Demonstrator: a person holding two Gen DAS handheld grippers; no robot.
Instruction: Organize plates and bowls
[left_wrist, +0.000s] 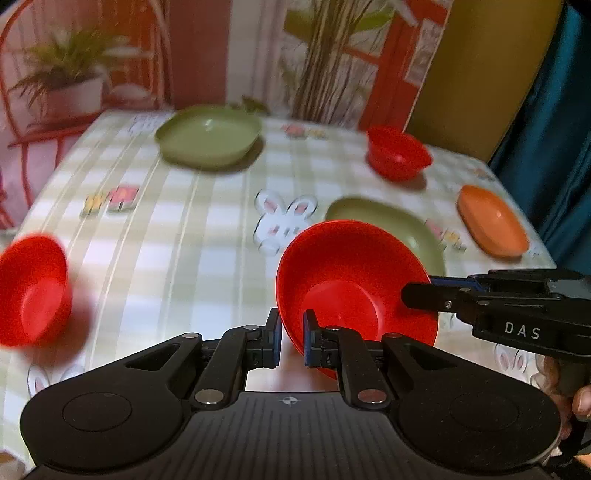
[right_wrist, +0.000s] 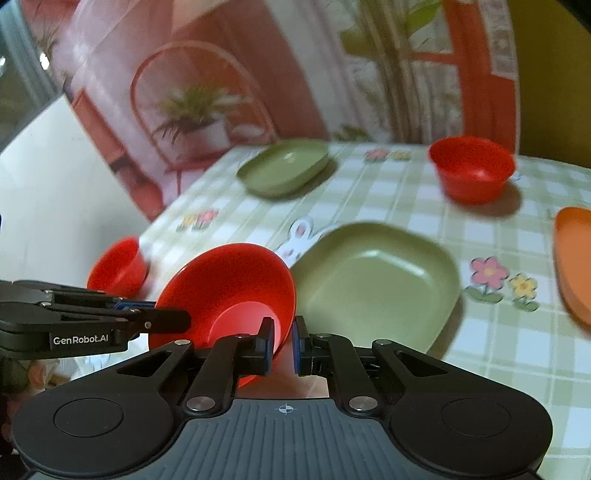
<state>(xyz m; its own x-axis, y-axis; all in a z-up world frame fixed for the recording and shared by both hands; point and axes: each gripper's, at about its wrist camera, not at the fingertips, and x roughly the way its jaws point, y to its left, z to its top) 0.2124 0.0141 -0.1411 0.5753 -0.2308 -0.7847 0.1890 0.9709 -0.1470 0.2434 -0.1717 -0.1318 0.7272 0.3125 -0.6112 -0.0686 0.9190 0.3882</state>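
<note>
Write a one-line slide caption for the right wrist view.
Both grippers, right and left, clamp one tilted red bowl beside a green plate on the checked tablecloth.

The table (left_wrist: 177, 229), under a green-checked cloth printed with flowers and rabbits, carries two green plates (left_wrist: 208, 136) (right_wrist: 373, 280), an orange plate (left_wrist: 493, 225) and two red bowls (left_wrist: 397, 151) (left_wrist: 33, 291).

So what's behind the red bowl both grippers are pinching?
Directly behind the held red bowl lies a green plate on the checked tablecloth. The bowl covers the plate's near-left edge, so that part cannot be seen.
</note>
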